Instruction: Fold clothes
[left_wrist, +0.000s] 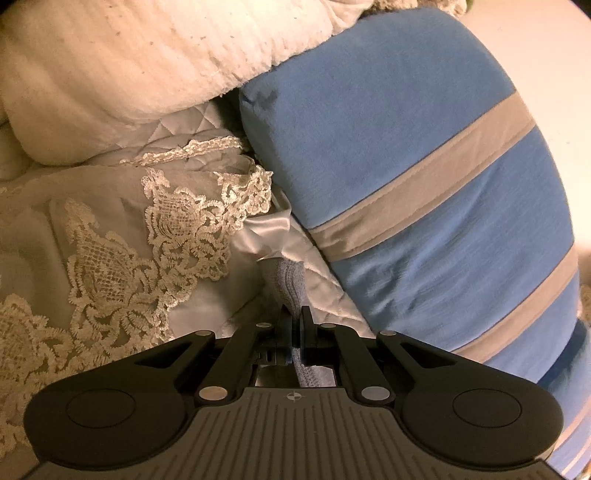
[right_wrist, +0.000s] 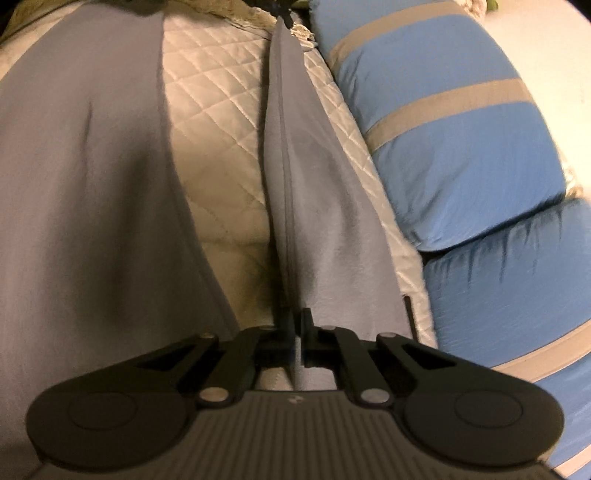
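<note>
Tight beside the blue pillow

The blue pillow (right_wrist: 454, 147) walls the right; open quilted bed cover (right_wrist: 214, 122) lies left of it, between the grey garment's (right_wrist: 85, 184) folds.

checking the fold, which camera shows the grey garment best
The right wrist view. There the smooth grey fabric garment spreads over the cream quilted bedcover, with one stretched ridge running into the shut right gripper. The left wrist view shows only a small bunched bit pinched in the left gripper.
</note>
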